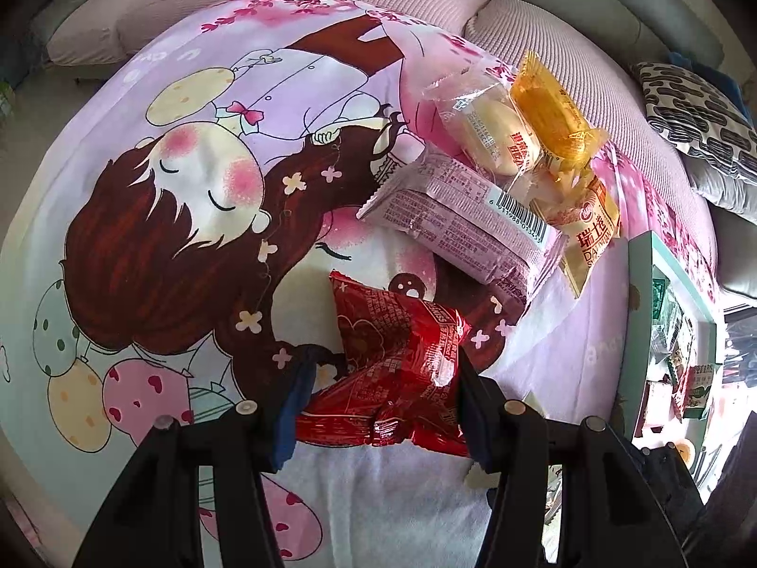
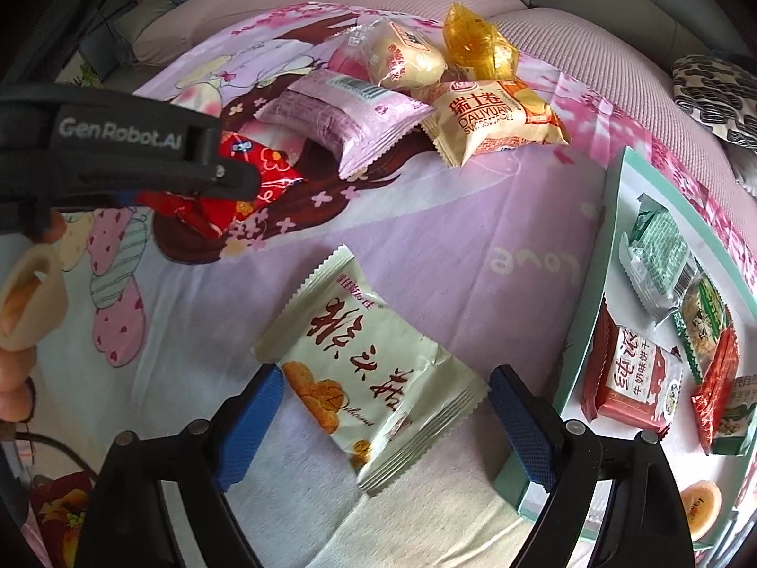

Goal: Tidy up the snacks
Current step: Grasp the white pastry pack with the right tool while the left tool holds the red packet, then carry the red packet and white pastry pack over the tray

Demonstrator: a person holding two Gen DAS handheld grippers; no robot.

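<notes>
Bare cartoon-print blanket (image 2: 473, 217) spreads between the snack pile at the far side and the teal-rimmed tray (image 2: 615, 199) at the right, leaving open room around both grippers. The left gripper (image 1: 378, 393) is clamped on a crumpled red foil packet (image 1: 392, 355), which lies on the blanket just in front of the pile. The right gripper (image 2: 385, 419) stands wide, its blue pads either side of a flat cream packet (image 2: 374, 378) with red characters, not pressing it. Four snacks remain piled: a pink packet (image 2: 350, 113), a Swiss roll packet (image 2: 492, 118), a clear-wrapped bun (image 2: 407, 57) and an amber-wrapped one (image 2: 478, 45). In the tray lie at least four packets.
</notes>
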